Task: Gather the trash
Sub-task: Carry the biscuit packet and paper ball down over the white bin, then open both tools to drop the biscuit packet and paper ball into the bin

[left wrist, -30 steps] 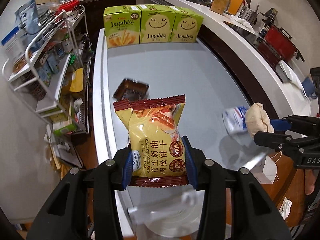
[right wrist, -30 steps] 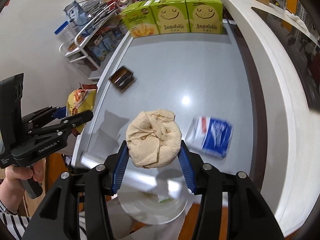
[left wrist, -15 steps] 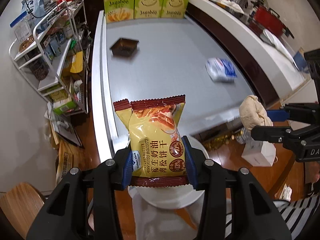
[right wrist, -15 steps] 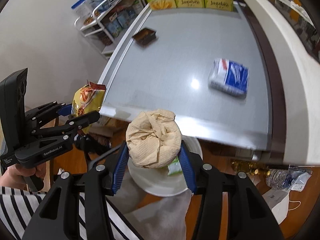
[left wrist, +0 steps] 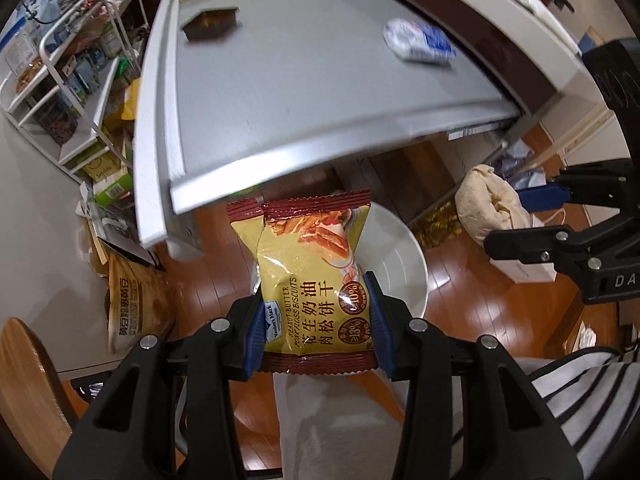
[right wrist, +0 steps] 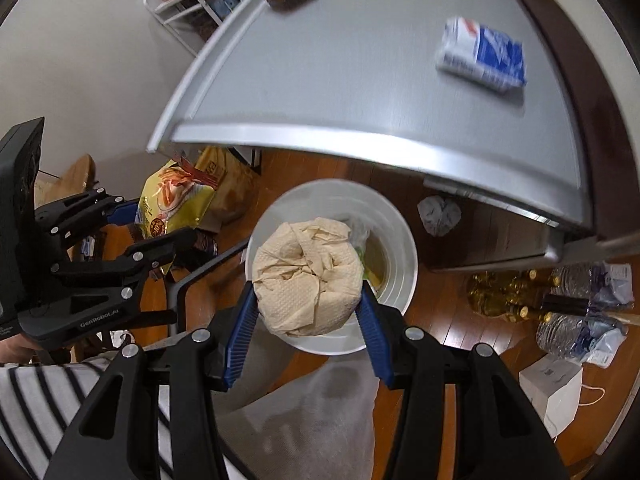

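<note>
My left gripper (left wrist: 316,304) is shut on a yellow biscuit packet (left wrist: 310,272) and holds it over the white trash bin (left wrist: 404,256) on the floor. My right gripper (right wrist: 306,300) is shut on a crumpled beige paper towel (right wrist: 306,276) directly above the same bin (right wrist: 394,240), which has some trash inside. The towel (left wrist: 490,210) and right gripper (left wrist: 532,216) show at the right of the left wrist view. The packet (right wrist: 176,204) and left gripper (right wrist: 140,224) show at the left of the right wrist view.
The grey table (left wrist: 320,92) lies beyond the bin, with a brown tray (left wrist: 210,24) and a blue-white packet (left wrist: 420,42) on it. A wire rack (left wrist: 72,80) stands left of it. Bottles (right wrist: 560,304), bags and a white box (right wrist: 550,392) lie on the wooden floor.
Both grippers have pulled back from over the table and tilted down, so they now hang over the bin on the floor, each still holding its item.
</note>
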A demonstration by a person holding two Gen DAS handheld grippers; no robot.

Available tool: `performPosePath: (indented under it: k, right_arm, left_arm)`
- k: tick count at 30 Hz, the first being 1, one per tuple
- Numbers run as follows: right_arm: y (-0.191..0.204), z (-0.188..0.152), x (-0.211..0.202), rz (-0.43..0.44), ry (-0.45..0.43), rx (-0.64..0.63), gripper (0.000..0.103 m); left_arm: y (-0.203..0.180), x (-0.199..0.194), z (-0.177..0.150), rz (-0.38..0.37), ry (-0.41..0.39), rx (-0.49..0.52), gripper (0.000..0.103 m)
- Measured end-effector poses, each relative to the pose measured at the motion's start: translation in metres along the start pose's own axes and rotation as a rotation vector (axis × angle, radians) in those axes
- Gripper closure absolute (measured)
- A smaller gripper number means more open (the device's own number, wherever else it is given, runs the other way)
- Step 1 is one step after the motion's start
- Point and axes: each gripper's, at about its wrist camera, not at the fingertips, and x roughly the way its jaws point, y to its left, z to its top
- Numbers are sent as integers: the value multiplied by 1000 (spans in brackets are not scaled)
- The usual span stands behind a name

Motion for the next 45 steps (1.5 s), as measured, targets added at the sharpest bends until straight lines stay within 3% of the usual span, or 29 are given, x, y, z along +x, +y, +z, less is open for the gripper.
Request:
performPosePath:
  k: [16,40,43,45]
  right_arm:
    - [-4,-3,58,-49,73,29,55]
    - [-8,0,68,-60,95,57,54]
    - [-9,1,67,-59,98,64,51]
    - [-11,1,66,-62,95,69,40]
  left_arm:
    - [3,44,-14,20,89,0,58]
    - [0,55,-7,27,96,12,58]
    - [0,54,-6,24,99,8,49]
    - [-1,54,-5,29,99,8,45]
